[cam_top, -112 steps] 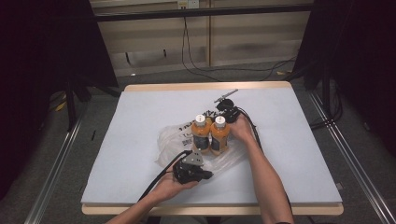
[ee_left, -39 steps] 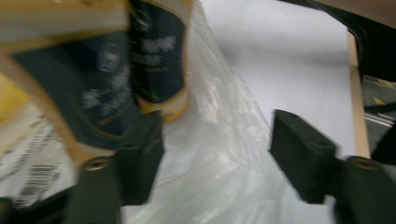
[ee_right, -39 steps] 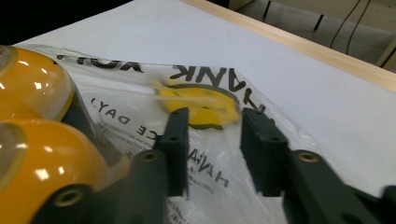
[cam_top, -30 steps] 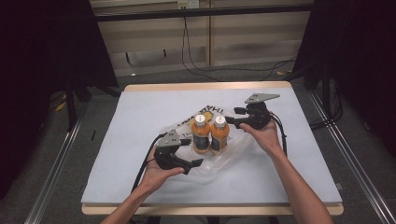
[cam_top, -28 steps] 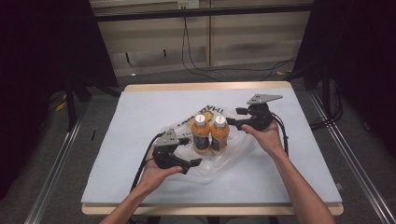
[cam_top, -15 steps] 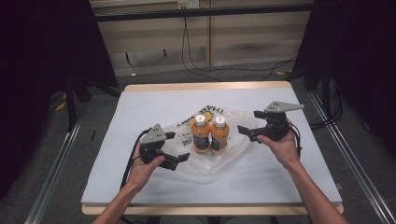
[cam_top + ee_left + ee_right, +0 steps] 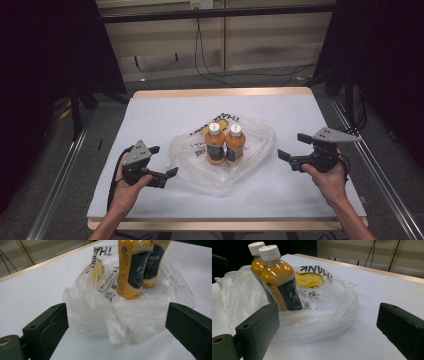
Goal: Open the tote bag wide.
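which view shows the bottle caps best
The right gripper view: both white bottle caps show close up, side-on, atop the orange bottles. The high view shows the caps small, from above. The left gripper view shows the bottles' lower bodies, cropped below the caps.

Two orange-juice plastic bottles [image 7: 225,142], white caps, dark labels, upright, touching side by side at table centre. Standing inside crumpled clear plastic bag [image 7: 255,150] with yellow-black print, bag collapsed low around bottle bases, spread flat on white tabletop.
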### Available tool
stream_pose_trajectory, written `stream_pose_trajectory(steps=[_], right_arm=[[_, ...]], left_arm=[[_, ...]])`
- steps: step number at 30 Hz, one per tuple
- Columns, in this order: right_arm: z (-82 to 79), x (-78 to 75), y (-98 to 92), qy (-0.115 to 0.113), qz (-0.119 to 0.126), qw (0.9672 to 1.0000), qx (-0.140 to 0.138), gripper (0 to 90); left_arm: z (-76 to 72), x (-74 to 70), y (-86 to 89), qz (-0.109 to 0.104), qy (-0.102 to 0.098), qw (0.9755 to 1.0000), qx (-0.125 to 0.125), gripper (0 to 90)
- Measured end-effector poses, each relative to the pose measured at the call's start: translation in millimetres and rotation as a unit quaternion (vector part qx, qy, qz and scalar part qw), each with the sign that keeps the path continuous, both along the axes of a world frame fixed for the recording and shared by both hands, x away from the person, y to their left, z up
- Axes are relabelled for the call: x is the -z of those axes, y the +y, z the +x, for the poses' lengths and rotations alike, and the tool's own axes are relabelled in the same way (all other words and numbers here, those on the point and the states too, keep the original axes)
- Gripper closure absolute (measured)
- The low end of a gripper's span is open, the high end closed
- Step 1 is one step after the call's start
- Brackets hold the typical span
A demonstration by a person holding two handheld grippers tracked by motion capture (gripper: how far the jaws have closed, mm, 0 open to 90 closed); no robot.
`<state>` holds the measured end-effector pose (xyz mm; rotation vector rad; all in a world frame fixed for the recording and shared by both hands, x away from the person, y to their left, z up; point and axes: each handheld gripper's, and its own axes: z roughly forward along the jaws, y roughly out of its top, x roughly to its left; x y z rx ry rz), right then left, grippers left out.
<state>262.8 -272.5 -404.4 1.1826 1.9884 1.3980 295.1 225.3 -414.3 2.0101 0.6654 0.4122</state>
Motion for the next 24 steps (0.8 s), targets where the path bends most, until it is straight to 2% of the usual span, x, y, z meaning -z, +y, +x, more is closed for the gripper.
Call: stream_pose_trajectory(steps=[1,3,7,10,15,17,20,21,24], right_arm=[[-3.0,0.2,-2.0,0.000,-0.001,1.0000,0.000,3.9],[-11.5,1.5,-6.0,-0.001,0.002,1.0000,0.003,3.5],[-24.5,5.5,-10.7,-0.001,0.000,0.9999,0.013,3.5],[-34.2,9.9,-14.6,-0.003,0.005,0.9997,0.022,3.5],[-49.9,14.7,-19.2,0.002,-0.003,0.9996,0.029,3.8],[-55.3,17.1,-21.0,0.001,-0.007,0.9994,0.035,3.9],[-63.8,23.0,-23.9,0.002,-0.006,0.9988,0.048,3.8],[-66.5,25.4,-25.3,-0.002,-0.004,0.9987,0.051,3.8],[-72.8,31.9,-26.9,-0.002,-0.006,0.9982,0.059,3.9]], left_arm=[[-1.2,0.2,3.2,0.002,0.001,1.0000,-0.002,4.3],[-4.0,2.2,6.7,-0.008,0.005,0.9998,-0.018,4.3],[-11.2,6.5,12.3,-0.009,0.011,0.9997,-0.018,4.3],[-17.3,11.1,19.0,-0.002,0.011,0.9996,-0.024,4.2],[-26.9,20.0,30.7,-0.002,0.006,0.9984,-0.057,4.2],[-29.4,23.6,35.5,-0.006,-0.001,0.9978,-0.066,4.2],[-31.9,30.3,43.4,-0.025,0.007,0.9969,-0.074,4.1],[-32.2,30.8,46.6,-0.033,0.009,0.9971,-0.068,4.1],[-36.5,31.9,53.6,-0.041,0.005,0.9962,-0.077,3.9]])
